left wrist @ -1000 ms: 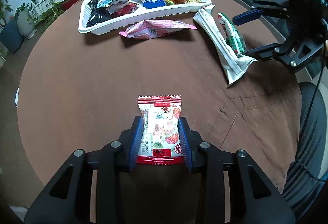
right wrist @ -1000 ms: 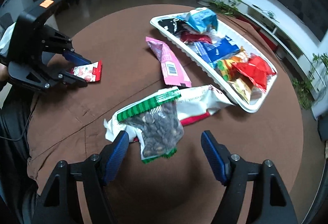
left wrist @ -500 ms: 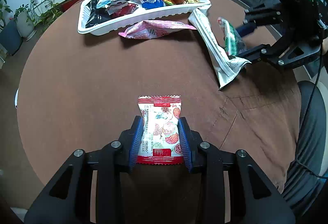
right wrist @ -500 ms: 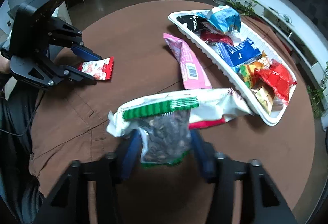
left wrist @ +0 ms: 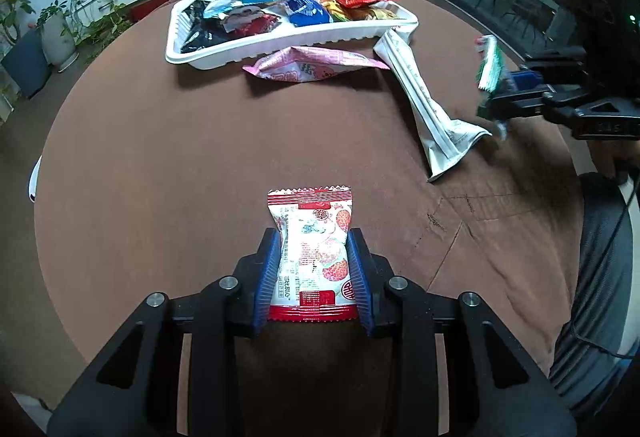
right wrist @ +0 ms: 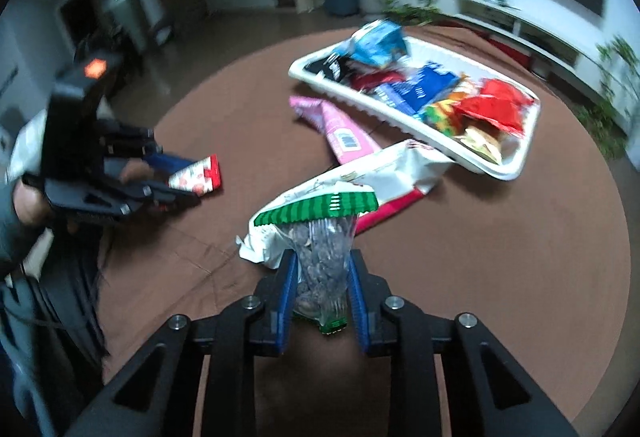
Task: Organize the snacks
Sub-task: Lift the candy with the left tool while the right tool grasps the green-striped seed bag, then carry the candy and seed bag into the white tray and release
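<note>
Here the right gripper [right wrist: 322,295] has just been closing and now pinches a clear seed packet [right wrist: 322,257] with a green striped top, lifted off the round brown table [left wrist: 160,165]. The left gripper [left wrist: 314,273] clamps a red-and-white snack packet [left wrist: 314,249] (lying flat). A pink packet [left wrist: 312,63] lies beside the white tray [left wrist: 280,41] of snacks
</note>
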A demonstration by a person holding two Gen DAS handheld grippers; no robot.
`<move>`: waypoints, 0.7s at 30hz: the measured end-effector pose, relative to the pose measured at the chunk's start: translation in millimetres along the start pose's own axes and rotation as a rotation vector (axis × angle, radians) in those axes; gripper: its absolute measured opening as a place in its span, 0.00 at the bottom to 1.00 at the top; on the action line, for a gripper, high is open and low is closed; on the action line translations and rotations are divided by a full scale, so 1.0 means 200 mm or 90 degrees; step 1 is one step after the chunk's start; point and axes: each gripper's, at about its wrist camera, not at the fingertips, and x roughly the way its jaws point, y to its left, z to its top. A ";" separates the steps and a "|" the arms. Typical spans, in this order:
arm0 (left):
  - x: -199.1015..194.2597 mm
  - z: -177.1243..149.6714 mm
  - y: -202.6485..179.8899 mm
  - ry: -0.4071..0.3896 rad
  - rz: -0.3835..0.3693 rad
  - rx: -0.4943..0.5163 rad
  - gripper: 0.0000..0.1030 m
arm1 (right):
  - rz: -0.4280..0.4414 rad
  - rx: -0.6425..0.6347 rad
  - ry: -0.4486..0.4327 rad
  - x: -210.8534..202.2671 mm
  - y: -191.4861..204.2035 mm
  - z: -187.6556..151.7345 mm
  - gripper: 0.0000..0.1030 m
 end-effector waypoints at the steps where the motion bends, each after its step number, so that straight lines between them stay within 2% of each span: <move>1: -0.01 0.00 0.00 -0.004 0.001 -0.004 0.31 | 0.005 0.020 -0.014 -0.03 0.00 -0.01 0.26; 8: -0.07 0.02 -0.01 -0.028 0.013 -0.013 0.31 | 0.068 0.195 -0.119 -0.18 -0.03 -0.08 0.26; 15: -0.13 0.04 -0.02 -0.052 0.007 -0.024 0.31 | 0.094 0.273 -0.170 -0.21 0.00 -0.13 0.26; 21: -0.16 0.06 -0.01 -0.070 -0.032 -0.052 0.31 | 0.102 0.377 -0.196 -0.22 -0.13 -0.17 0.26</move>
